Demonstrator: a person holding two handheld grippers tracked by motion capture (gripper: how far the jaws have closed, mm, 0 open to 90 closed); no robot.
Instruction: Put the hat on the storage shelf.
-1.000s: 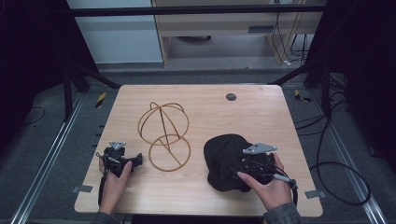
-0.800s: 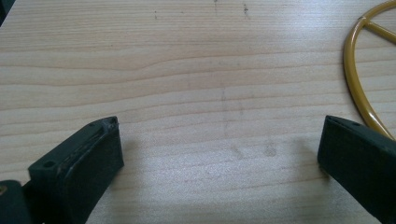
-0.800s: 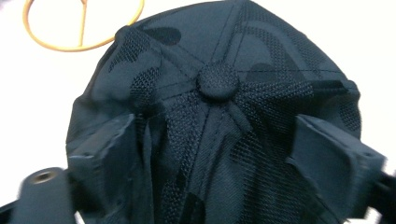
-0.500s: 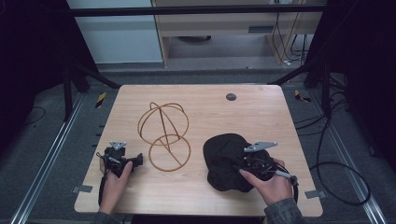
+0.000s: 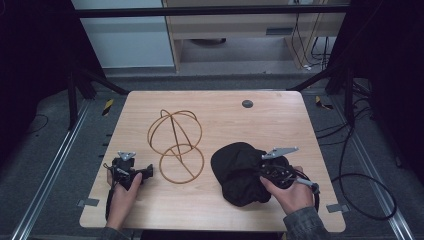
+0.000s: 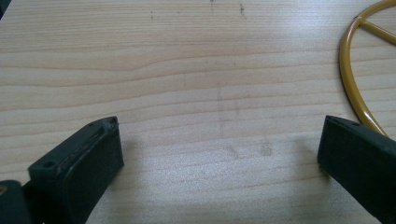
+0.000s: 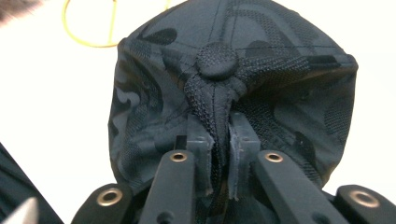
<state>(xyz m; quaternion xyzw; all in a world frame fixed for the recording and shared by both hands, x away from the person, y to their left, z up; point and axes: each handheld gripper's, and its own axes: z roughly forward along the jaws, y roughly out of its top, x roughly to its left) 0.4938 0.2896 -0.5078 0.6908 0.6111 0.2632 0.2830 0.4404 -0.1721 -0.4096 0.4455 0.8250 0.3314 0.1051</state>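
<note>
Two grippers: both are seen at the near edge of the table, one to each side of the wire stand.
Table [image 5: 280,120]: a pale wooden top is seen; broad bare wood lies beyond the wire stand, towards the far edge.
Cap [image 5: 239,170]: a dark fabric cap is lying crumpled just right of the wire stand, apart from it, near the table's near right corner; its top button [image 7: 216,59] is seen in the right gripper view.
Wire stand [image 5: 175,145]: a golden wire dome on a ring base is standing near the table's middle; its ring is seen at the right edge of the left gripper view [image 6: 355,84].
Right gripper [image 5: 267,172]: it is resting on the cap's right side.
Change: the right gripper's jaws have just been closing, from wide apart to nearly together, with a fold of the cap's crown pinched between them just below the button.
Meaning: the cap is judged to be gripped and ready for lifting towards the wire stand.
Left gripper [image 5: 145,172]: it is held just left of the stand's ring, jaws spread wide, nothing between them but bare wood.
Room: the path from cap to wire stand is short and unobstructed; little margin is left between the cap and the near edge.
Disc [image 5: 247,104]: a small dark disc lies well beyond the wire stand.
</note>
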